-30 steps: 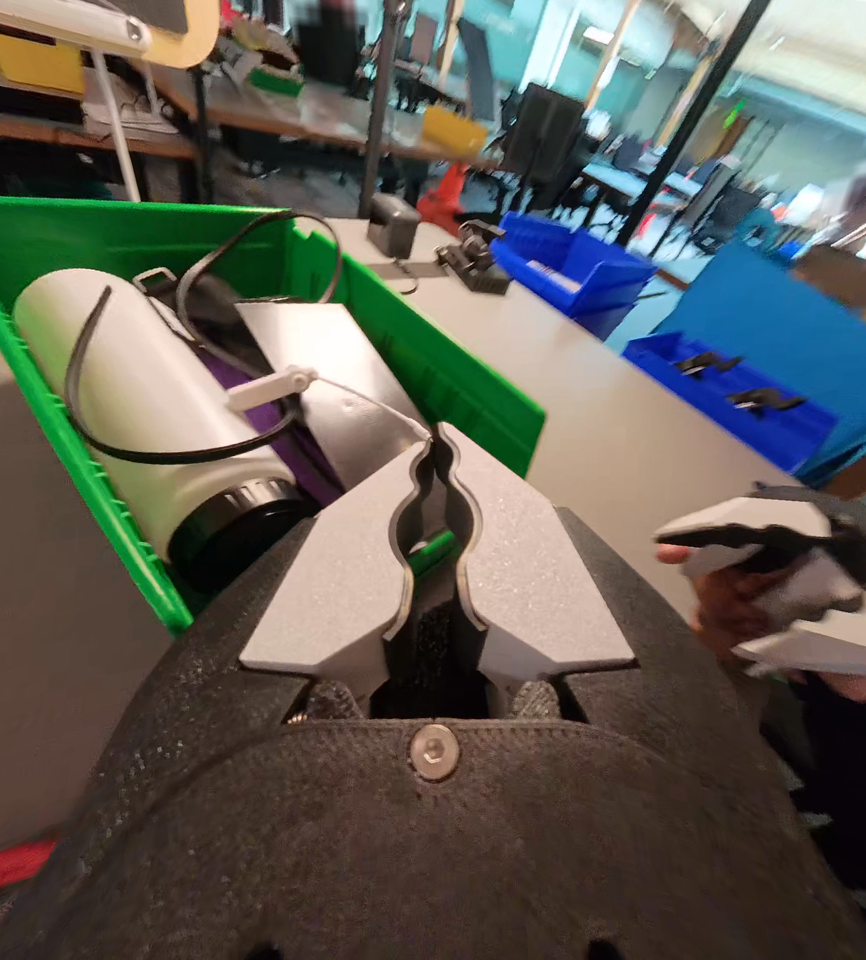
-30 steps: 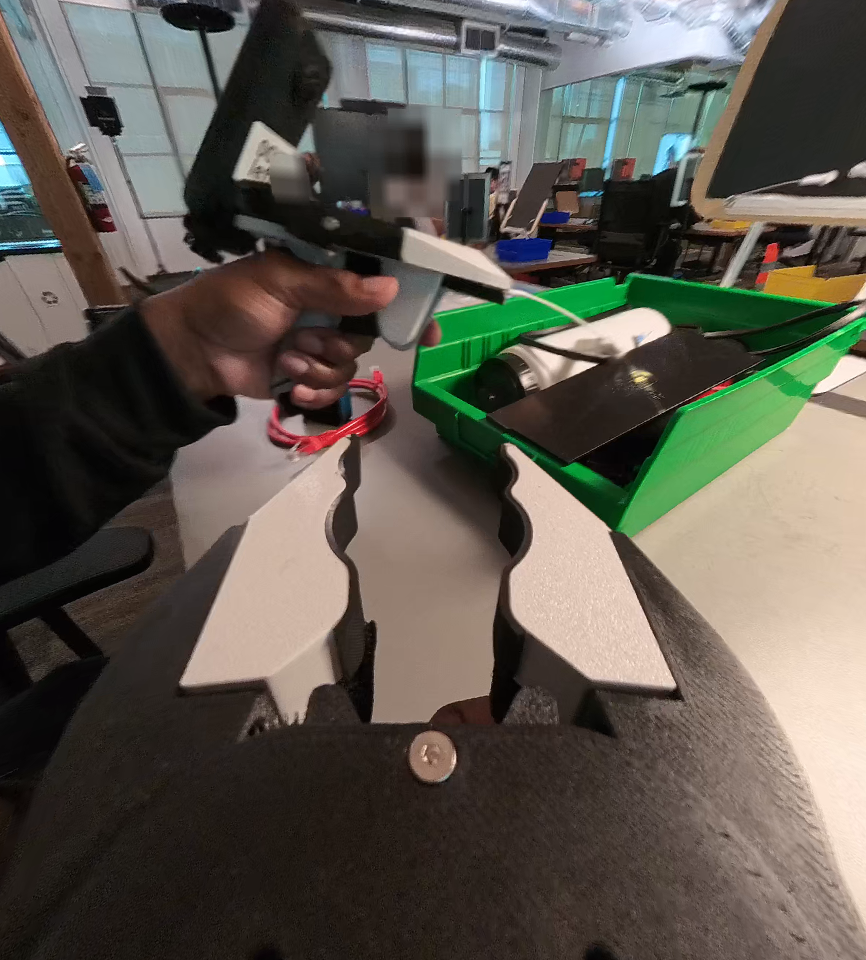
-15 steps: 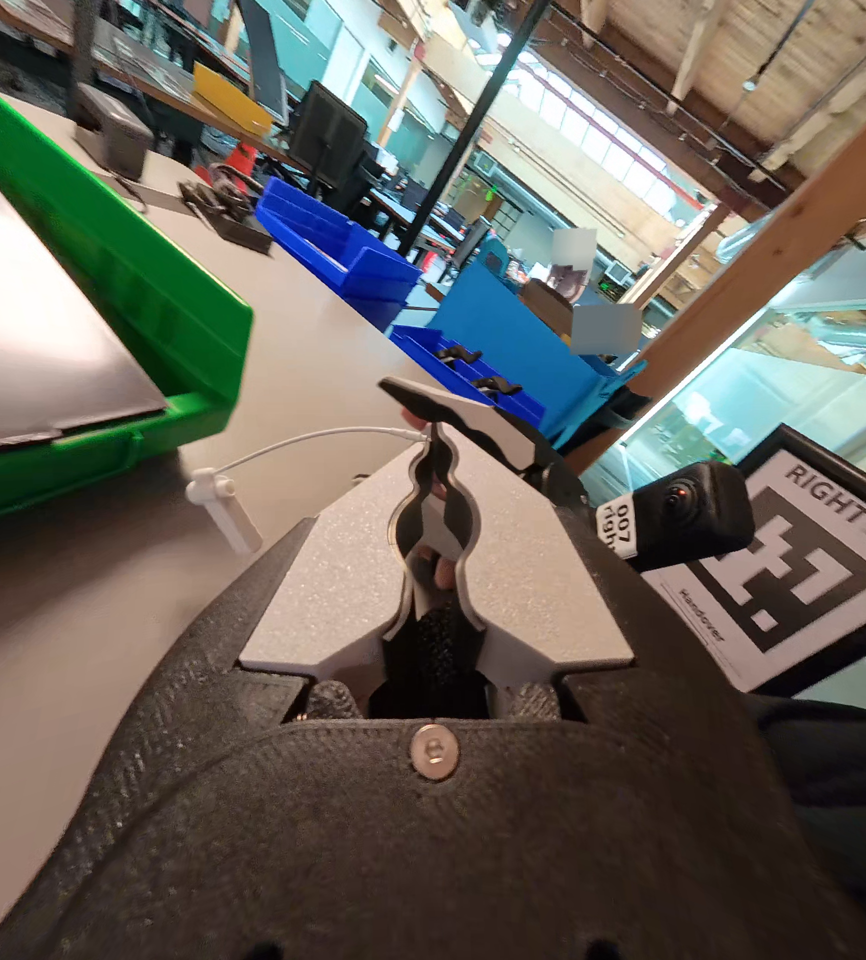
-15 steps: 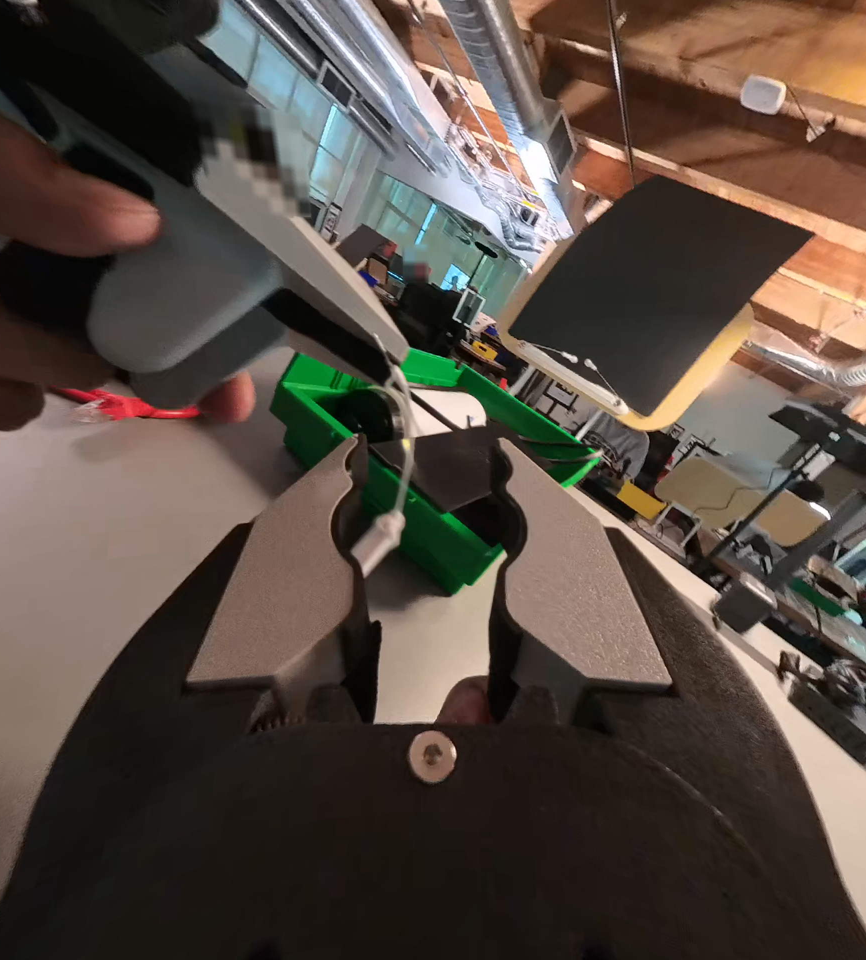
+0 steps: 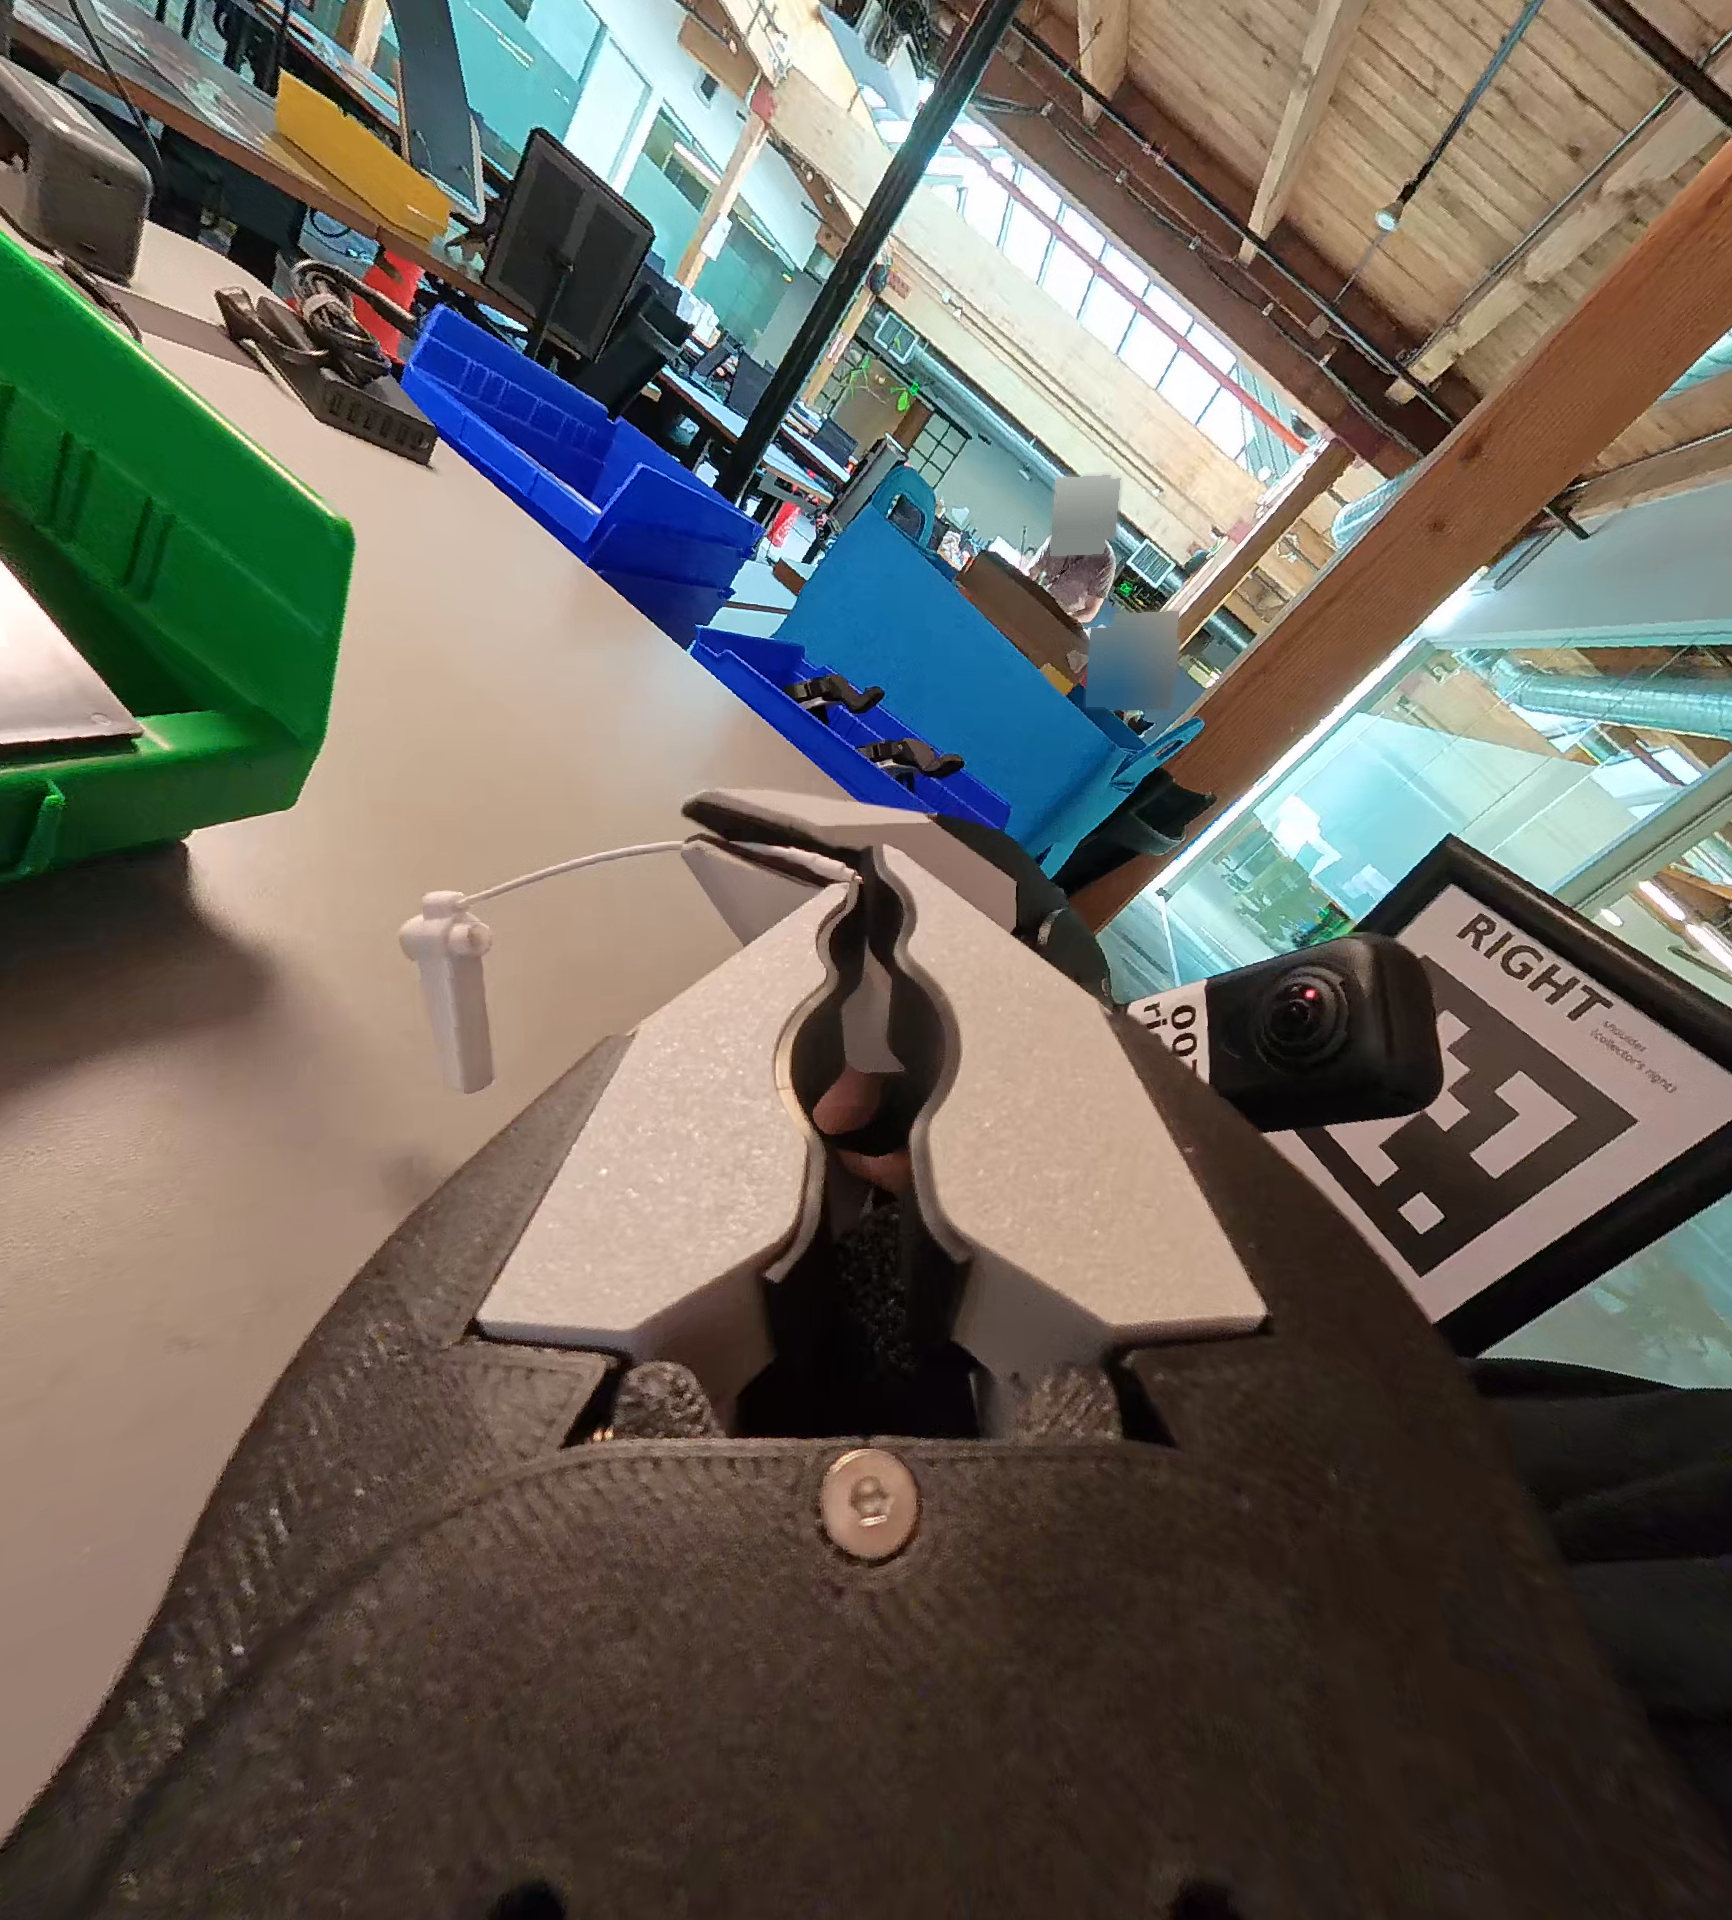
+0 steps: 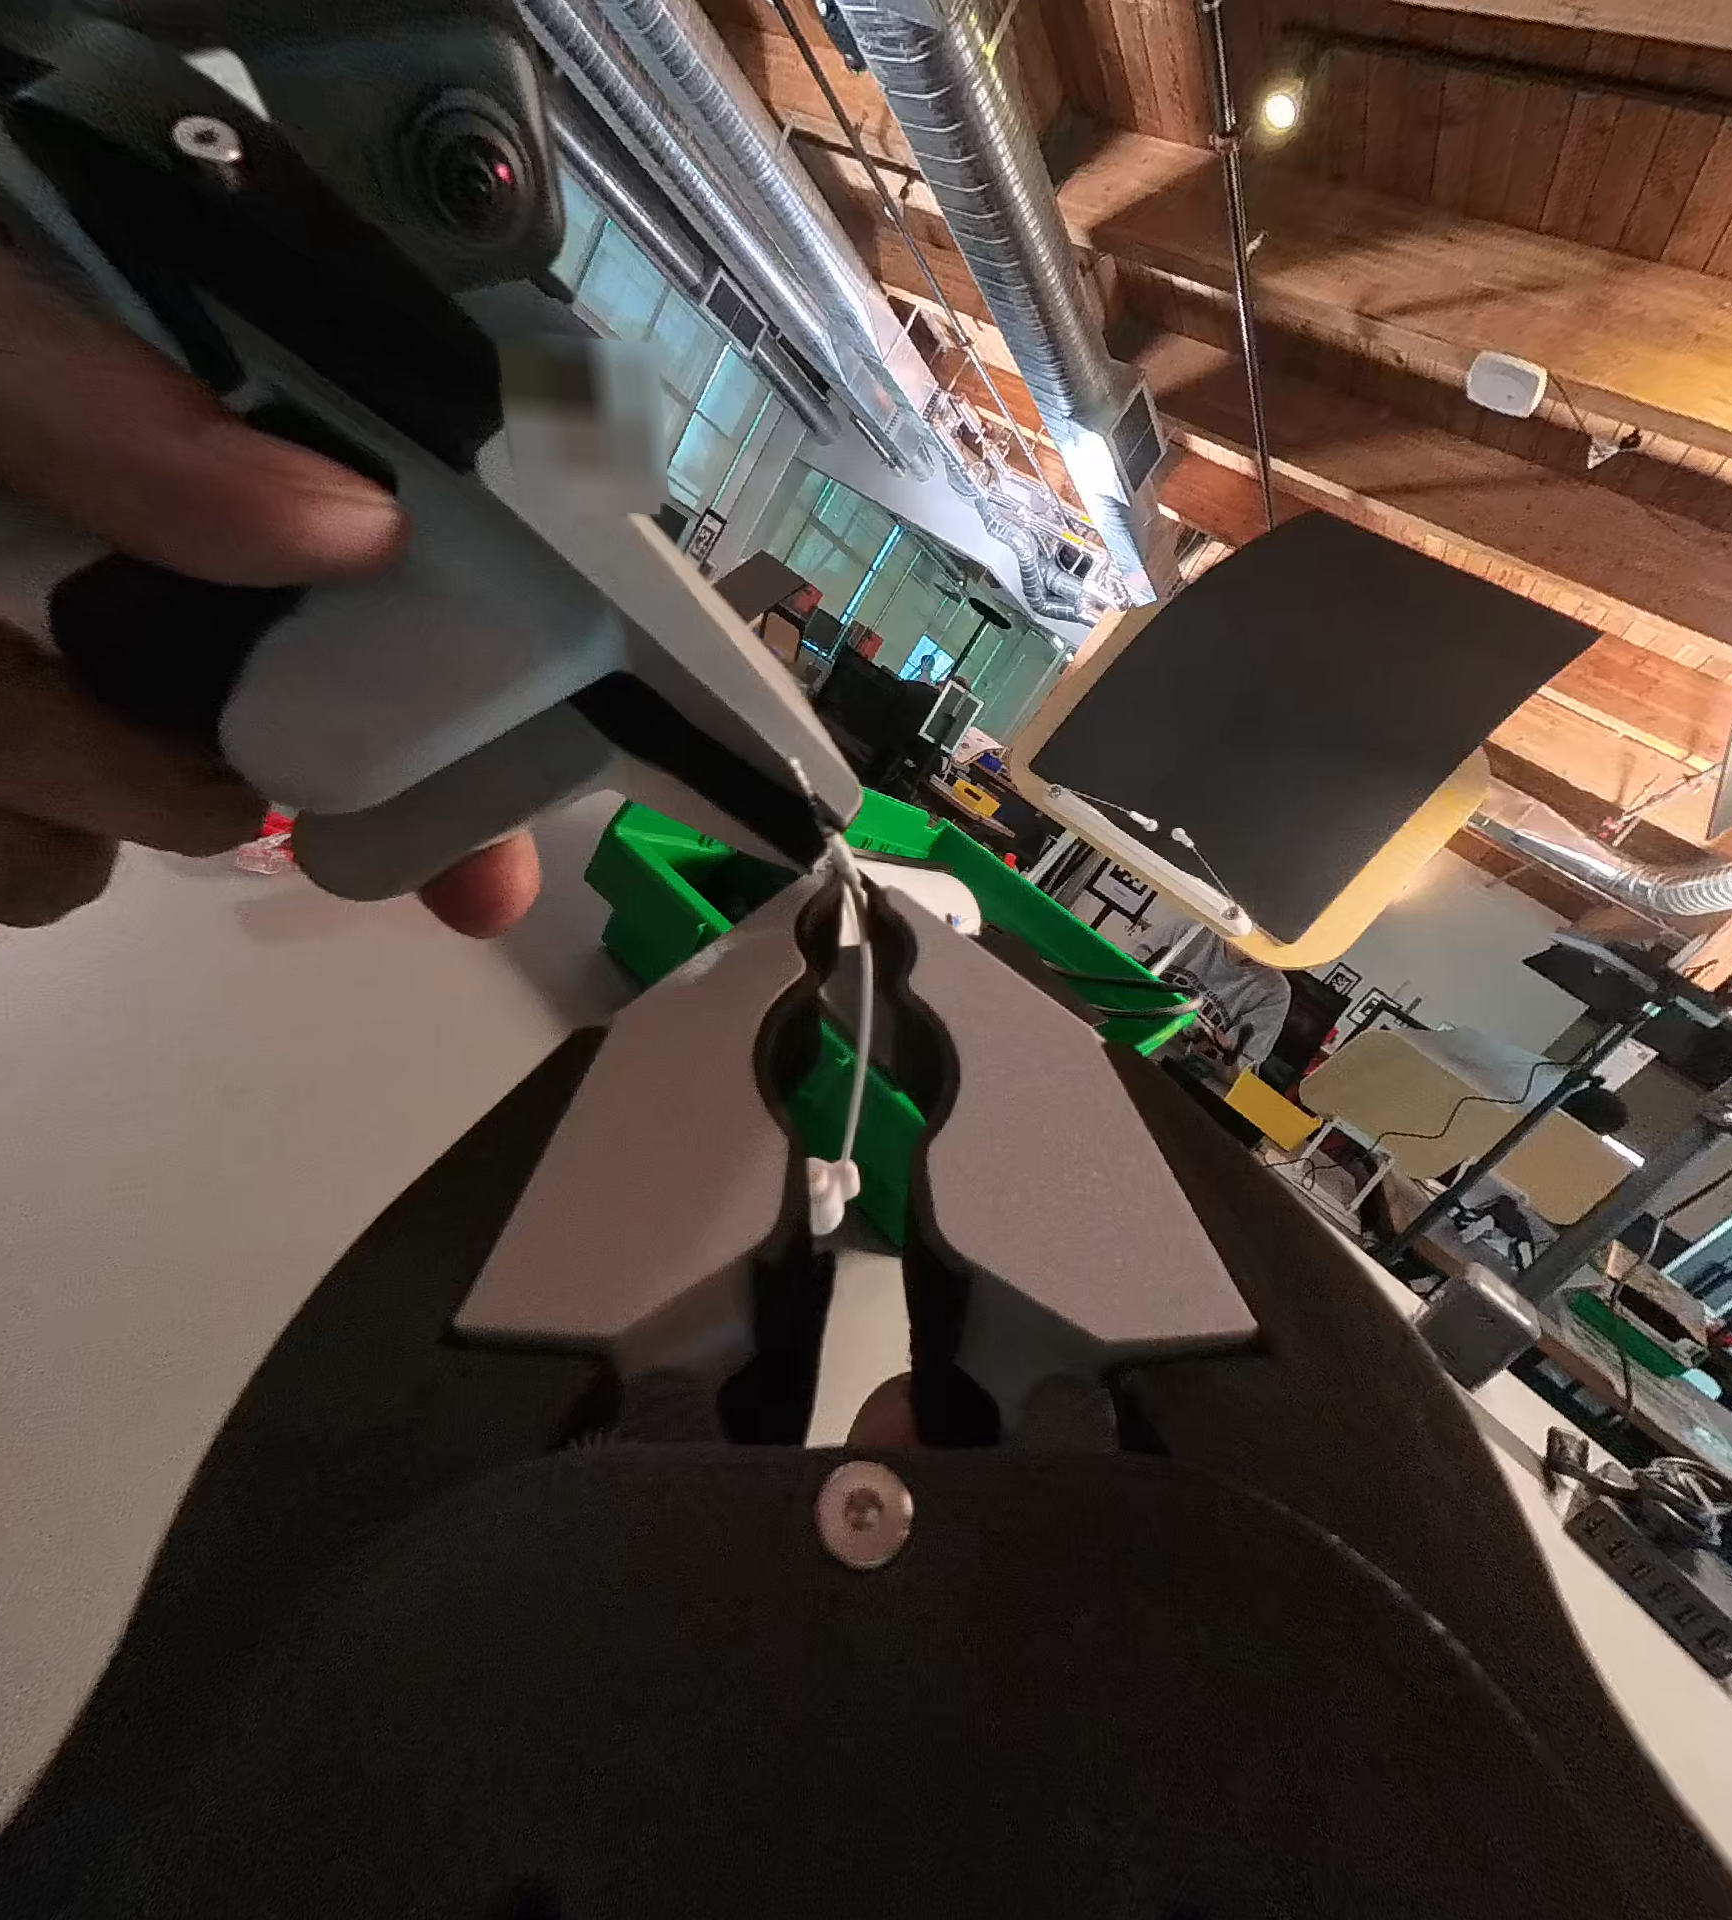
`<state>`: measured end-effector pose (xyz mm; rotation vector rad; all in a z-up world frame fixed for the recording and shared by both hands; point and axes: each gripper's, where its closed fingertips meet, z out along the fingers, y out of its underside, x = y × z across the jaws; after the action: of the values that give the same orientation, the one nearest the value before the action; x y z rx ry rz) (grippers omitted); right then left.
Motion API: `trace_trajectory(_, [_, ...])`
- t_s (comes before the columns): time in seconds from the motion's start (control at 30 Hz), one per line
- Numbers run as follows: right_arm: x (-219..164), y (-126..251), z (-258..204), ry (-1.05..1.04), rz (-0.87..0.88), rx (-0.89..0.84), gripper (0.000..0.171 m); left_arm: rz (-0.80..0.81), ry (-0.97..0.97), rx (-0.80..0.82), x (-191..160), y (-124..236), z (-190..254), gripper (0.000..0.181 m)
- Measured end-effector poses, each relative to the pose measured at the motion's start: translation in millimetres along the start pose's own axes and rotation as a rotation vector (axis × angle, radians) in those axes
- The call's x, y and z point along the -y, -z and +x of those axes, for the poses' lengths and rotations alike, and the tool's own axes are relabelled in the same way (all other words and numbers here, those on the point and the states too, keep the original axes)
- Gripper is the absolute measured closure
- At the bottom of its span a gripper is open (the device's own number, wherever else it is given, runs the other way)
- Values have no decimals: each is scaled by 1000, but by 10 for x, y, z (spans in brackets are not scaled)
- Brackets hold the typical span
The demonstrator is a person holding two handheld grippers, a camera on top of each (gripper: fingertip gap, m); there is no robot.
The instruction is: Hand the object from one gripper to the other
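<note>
The object is a thin white cable [image 5: 571, 868] with a small white plug [image 5: 451, 987] on its free end. My left gripper [image 5: 862, 873] is shut on one end of the cable. My right gripper [image 5: 706, 831] faces it tip to tip and is shut on the same cable a little farther along, so the plug dangles beyond it above the table. In the right wrist view my right gripper [image 6: 841, 894] pinches the cable [image 6: 867, 1029]. The plug [image 6: 826, 1195] hangs between its fingers. The left gripper [image 6: 826, 810], held by a hand, meets it from the upper left.
A green bin [image 5: 166, 520] holding a dark flat panel stands on the grey table [image 5: 166, 1195] at the left; it also shows in the right wrist view [image 6: 654, 894]. Two blue bins [image 5: 581, 457] and a black power strip [image 5: 363, 405] lie farther back.
My left gripper lifted the cable out of the green bin and swung right to meet the right gripper. My right gripper, open before, has closed on the cable.
</note>
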<state>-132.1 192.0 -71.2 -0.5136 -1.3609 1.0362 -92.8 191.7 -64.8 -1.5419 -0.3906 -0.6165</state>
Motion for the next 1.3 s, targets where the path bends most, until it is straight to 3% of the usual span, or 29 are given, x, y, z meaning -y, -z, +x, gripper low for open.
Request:
trace_trajectory(0.03, [11, 1, -15, 7, 4, 4, 169, -1, 6, -11, 3, 2, 15, 180])
trace_trajectory(0.23, [69, 12, -68, -163, 20, 80, 170, 1, -97, -69, 24, 40, 101, 177])
trace_trajectory(0.27, [50, 0, -99, -203, 0, 107, 170, 26, -147, -58, 45, 66, 79, 166])
trace_trajectory(0.43, [33, -43, -172, -350, -35, 184, 170, 177, -294, -75, 206, 293, 2, 152])
trace_trajectory(0.57, [154, -56, -233, -535, -4, 268, 169, 182, -456, 59, 174, 347, -335, 154])
trace_trajectory(0.73, [286, -43, -163, -686, 37, 289, 170, 148, -478, 15, 123, 373, -278, 155])
trace_trajectory(1.3, [328, -37, -239, -730, 44, 337, 169, 50, -583, 7, -62, 273, -205, 167])
